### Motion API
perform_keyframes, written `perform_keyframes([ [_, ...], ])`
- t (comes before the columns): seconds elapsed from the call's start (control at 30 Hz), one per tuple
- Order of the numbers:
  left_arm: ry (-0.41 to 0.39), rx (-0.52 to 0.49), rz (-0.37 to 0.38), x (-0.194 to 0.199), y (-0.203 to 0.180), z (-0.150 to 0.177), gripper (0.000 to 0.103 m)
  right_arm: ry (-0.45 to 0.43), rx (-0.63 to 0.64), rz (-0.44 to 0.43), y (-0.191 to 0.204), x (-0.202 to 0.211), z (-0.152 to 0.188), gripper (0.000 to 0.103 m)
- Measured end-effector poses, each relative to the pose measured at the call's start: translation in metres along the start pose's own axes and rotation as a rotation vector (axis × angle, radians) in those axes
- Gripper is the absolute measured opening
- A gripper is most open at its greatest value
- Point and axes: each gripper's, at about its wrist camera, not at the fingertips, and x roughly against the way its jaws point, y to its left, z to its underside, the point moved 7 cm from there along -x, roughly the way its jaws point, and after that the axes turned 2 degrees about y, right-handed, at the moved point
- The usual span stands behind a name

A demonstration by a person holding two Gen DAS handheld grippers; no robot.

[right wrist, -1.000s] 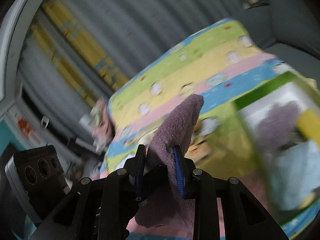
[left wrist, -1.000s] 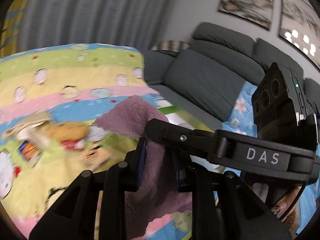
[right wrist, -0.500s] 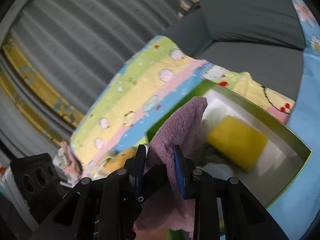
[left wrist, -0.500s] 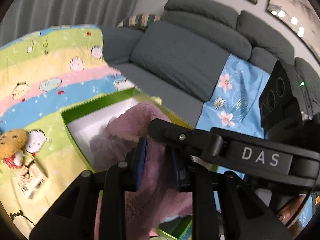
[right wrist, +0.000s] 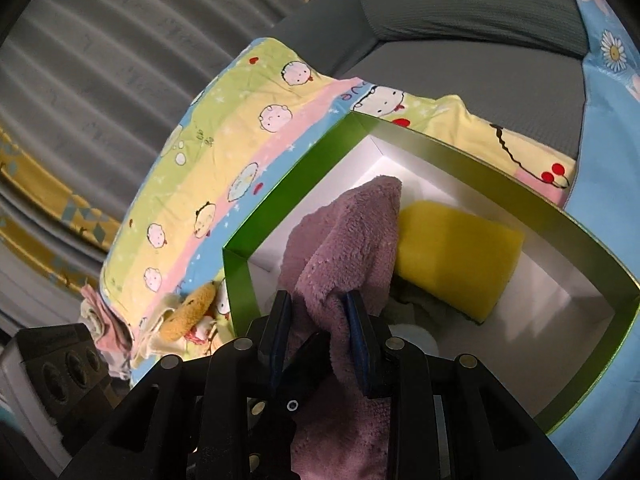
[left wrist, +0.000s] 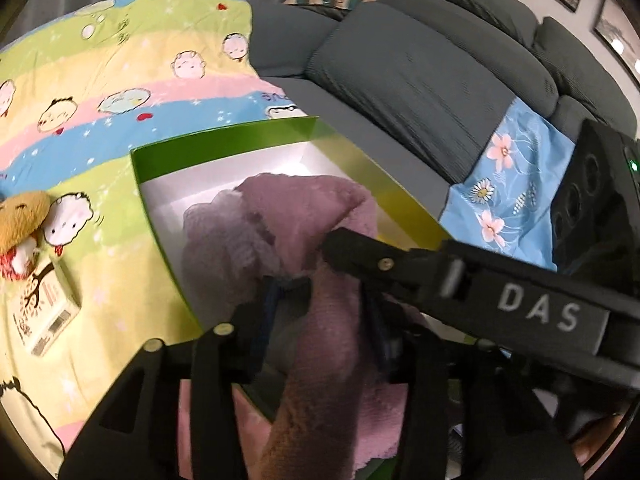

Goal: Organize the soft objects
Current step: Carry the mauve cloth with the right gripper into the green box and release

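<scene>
Both grippers are hanging the purple towel [right wrist: 344, 240] right over the green box [right wrist: 472, 160], left gripper [left wrist: 320, 312] opening around its end while the right gripper [right wrist: 320, 320] is pinching the other, sponge [right wrist: 456, 252] just beside.

Fluffy mauve towel [left wrist: 320, 344] covers most of the white floor of the green-walled cardboard box [left wrist: 224, 152] and runs off the lower edge; brown plush toy [left wrist: 18, 216] cut by the left edge; yellow rectangular sponge [right wrist: 456, 256] partly behind the towel
</scene>
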Motion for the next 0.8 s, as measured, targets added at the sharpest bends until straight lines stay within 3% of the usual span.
perform_keyframes([
  [0.3, -0.047, -0.014, -0.053, 0.001, -0.002, 0.003, 0.058, 0.013, -0.035, -0.017, -0.008, 0.000, -0.002, 0.030],
  [0.8, -0.104, 0.008, -0.083, 0.000, -0.003, 0.002, 0.065, 0.023, -0.071, -0.016, -0.016, 0.004, -0.005, 0.034],
])
